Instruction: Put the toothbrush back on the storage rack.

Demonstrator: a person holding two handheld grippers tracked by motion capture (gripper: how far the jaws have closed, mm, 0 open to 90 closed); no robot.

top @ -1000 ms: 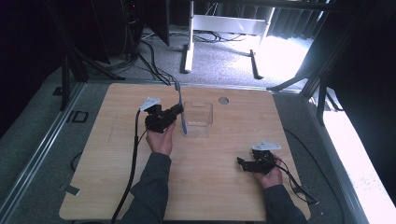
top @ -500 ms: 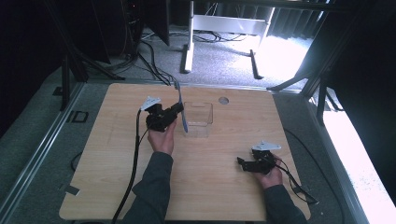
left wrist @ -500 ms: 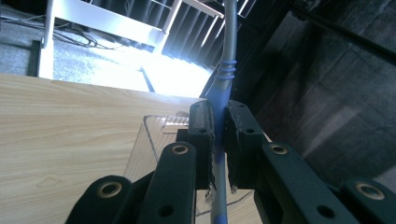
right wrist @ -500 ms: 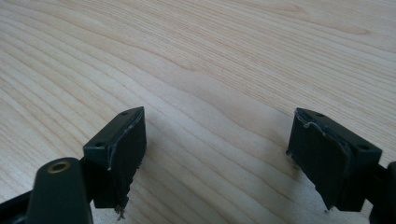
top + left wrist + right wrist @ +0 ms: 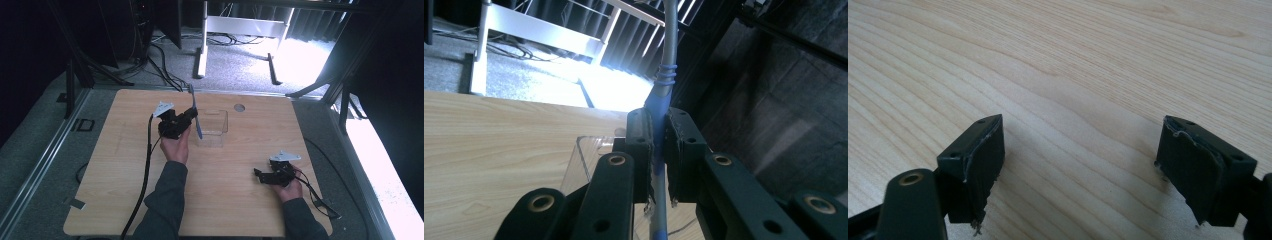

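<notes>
A thin blue and grey toothbrush (image 5: 663, 75) is clamped between the pads of the left gripper (image 5: 192, 116), just beside the clear plastic box (image 5: 212, 129) near the far edge of the wooden table (image 5: 120, 170). It is judged to be light, stiff and smooth (probably slippery), so it is best held on the thicker blue part of the handle. The right gripper (image 5: 1080, 167) is kept wide and empty, resting low over the bare wood.

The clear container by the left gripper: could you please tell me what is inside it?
The clear container looks empty. The blue-grey utensil, clamped by the left gripper, crosses its left edge; whether its tip dips inside cannot be seen.
</notes>
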